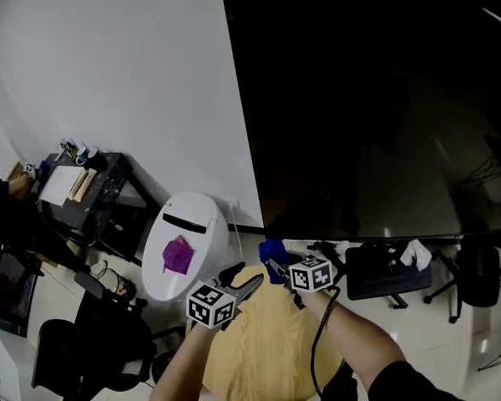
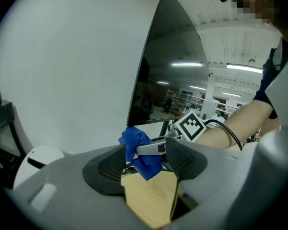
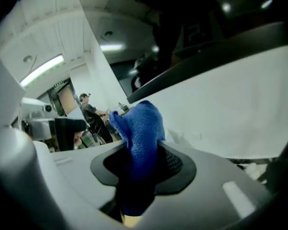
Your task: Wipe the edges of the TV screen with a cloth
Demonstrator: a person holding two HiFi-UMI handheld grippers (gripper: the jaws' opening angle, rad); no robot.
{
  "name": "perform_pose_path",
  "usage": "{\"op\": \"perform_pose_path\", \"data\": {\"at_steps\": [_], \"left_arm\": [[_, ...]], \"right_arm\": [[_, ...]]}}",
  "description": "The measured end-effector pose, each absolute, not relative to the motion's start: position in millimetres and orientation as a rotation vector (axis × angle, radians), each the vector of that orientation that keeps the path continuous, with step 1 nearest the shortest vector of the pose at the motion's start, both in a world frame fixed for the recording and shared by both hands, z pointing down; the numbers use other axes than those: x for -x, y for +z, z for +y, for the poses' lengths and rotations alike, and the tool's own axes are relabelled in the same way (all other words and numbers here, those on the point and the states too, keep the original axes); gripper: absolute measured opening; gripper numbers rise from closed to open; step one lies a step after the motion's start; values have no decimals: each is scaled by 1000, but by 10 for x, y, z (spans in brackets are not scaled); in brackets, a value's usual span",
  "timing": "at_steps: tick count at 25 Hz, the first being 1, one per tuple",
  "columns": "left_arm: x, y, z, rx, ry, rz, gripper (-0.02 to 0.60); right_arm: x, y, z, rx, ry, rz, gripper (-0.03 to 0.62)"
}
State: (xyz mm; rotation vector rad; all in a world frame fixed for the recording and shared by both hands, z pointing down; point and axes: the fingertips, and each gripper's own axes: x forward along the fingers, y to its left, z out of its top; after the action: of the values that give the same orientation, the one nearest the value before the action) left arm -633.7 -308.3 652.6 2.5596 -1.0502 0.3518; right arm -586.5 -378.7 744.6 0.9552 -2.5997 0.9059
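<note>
Right claw clenched on the cloth. Its own view shows a bunched blue wad pinched between the pads, with a loose crest standing above the jaws and a tail hanging below. Left claw released, jaws apart and nothing between them. Its view looks through the gap at the round wooden worktop and across to the cloth just beyond, close but apparently not touching. Both claws hover over the worktop, below and near the lower left corner of the TV screen. The cloth is near the bottom edge but does not look to be on it yet. Handling, as judged: the cloth is light, soft, nappy microfibre, floppy with no stiffness of its own, so only the part proud of the jaws will do the wiping. The present hold is deep in the middle of the wad, which looks secure. A fuller pad of fabric past the tips would keep the hard jaw ends off the panel. The screen is large, glossy and rigid but probably fragile to point pressure and scratching, and its dark face shows reflections. Light contact along the bezel is advisable, with the fabric leading. The cloth could drag and slip out if pressed hard against an edge.
</note>
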Motion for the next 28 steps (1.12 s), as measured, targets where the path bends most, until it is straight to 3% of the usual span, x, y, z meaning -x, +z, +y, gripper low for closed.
{"op": "perform_pose_path", "data": {"at_steps": [6,28], "left_arm": [[6233,6622,-3119,-2553,370,-1035,252],[5913,6629,-3276,-2545,375,-1059,252]], "right_arm": [[5977,7252,-3918,-912,997,-2731,138],[5522,7120,-3934,-1001,818,-2788,138]]}}
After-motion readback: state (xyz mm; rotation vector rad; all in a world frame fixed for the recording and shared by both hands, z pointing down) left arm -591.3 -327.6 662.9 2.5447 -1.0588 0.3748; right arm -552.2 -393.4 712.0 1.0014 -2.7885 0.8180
